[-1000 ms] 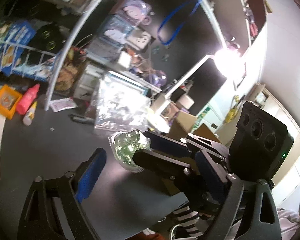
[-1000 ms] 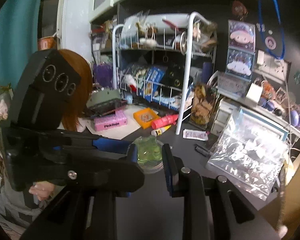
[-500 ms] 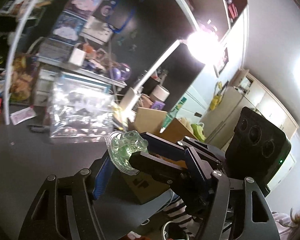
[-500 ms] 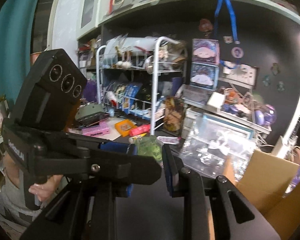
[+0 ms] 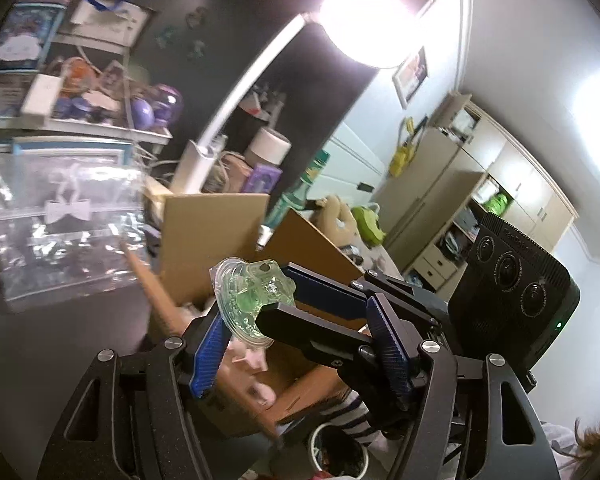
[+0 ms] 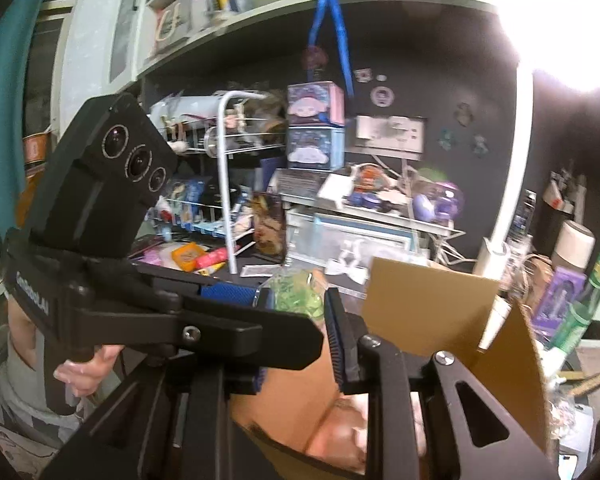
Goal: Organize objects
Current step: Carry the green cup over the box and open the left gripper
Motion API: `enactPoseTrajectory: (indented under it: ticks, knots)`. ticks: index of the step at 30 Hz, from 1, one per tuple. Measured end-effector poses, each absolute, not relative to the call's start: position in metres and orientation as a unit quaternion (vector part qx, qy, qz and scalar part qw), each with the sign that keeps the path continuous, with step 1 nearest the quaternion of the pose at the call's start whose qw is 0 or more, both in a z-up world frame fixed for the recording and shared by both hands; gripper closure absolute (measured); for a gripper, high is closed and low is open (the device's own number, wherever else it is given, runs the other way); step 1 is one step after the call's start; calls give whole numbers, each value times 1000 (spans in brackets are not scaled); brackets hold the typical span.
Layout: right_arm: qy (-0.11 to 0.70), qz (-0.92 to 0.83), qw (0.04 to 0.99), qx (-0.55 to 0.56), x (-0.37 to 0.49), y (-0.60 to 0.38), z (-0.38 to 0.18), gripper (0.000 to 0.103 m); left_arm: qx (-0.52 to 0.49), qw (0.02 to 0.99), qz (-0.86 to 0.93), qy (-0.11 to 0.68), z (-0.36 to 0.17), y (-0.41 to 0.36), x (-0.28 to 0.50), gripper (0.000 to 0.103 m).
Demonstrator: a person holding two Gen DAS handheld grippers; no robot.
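A clear plastic tub of green slime hangs over an open cardboard box. My right gripper comes in from the right and is shut on the tub. My left gripper has its jaws closing around the tub and the right gripper's fingers; its left blue pad sits at the tub's rim, and I see no pad pressing. In the right wrist view the tub sits between the right gripper's pads. The left gripper crosses in front of it, above the box.
A clear zip bag leans on the dark desk left of the box. A bright desk lamp glares above. A white wire rack and cluttered shelves stand behind. A green bottle is right of the box. A person's hand grips the left handle.
Both grippers have swung right together, from over the dark desk to over the cardboard box. The left jaws have narrowed around the tub. The right gripper has kept its hold.
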State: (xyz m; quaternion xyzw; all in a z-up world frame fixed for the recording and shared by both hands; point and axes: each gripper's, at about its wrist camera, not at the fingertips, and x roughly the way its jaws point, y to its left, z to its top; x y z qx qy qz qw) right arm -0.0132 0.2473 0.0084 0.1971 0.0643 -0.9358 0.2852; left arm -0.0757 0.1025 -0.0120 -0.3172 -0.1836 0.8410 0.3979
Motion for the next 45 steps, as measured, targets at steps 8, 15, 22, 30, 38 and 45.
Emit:
enactPoseTrajectory:
  ticks: [8, 15, 22, 30, 38, 45]
  knots:
    - [52, -940, 268, 207, -18, 277, 0, 81, -335, 407, 831, -178, -17, 124, -90, 57]
    - [49, -939, 267, 213, -18, 285, -5, 81, -339, 403, 833, -170, -16, 126, -96, 65]
    - [52, -938, 268, 215, -18, 284, -6, 81, -343, 403, 832, -168, -17, 126, -96, 65]
    - [59, -935, 265, 227, -19, 282, -7, 81, -347, 385, 842, -149, -16, 127, -95, 61]
    - [67, -941, 239, 229, -19, 285, -5, 69, -337, 352, 865, -119, -12, 127, -88, 34]
    - [69, -943, 230, 231, -19, 285, -4, 66, -328, 338, 876, -106, -10, 124, -83, 25]
